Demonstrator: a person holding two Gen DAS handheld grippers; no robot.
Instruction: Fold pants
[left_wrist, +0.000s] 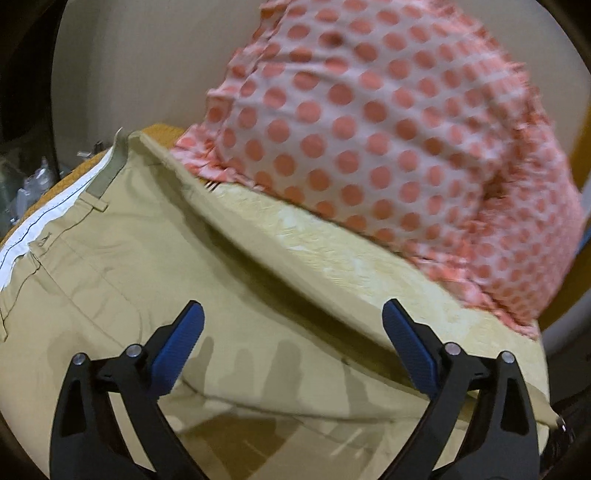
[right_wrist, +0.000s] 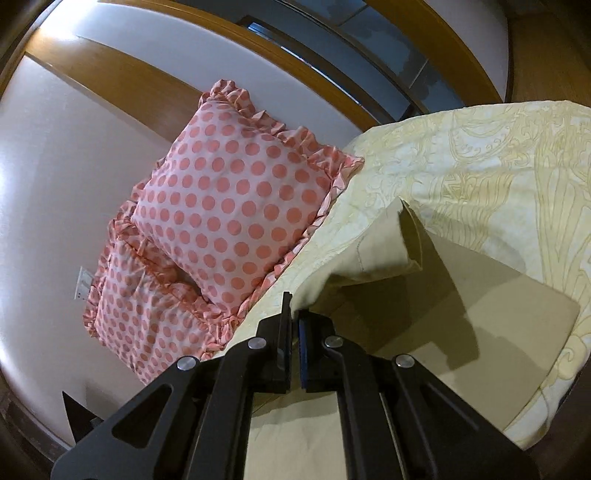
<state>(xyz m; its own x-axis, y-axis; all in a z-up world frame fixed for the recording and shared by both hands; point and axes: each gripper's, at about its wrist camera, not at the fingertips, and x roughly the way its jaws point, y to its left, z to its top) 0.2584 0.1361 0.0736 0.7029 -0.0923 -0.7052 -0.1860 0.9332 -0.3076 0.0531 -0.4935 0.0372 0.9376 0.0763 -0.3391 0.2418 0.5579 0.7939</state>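
Beige pants (left_wrist: 122, 280) lie on the bed, their waistband with its white inner lining (left_wrist: 51, 218) at the far left of the left wrist view. My left gripper (left_wrist: 291, 325) is open and empty just above the seat of the pants. In the right wrist view, my right gripper (right_wrist: 294, 314) is shut on a lifted pant leg (right_wrist: 373, 254), which hangs up from the jaws with its hem end folded over. The other leg (right_wrist: 491, 332) lies flat on the bed to the right.
A pale yellow patterned bedspread (right_wrist: 480, 173) covers the bed. Two pink polka-dot frilled pillows (right_wrist: 236, 206) lie at the head against a white wall; one (left_wrist: 388, 122) fills the upper right of the left wrist view. A wooden headboard (right_wrist: 122, 77) runs behind.
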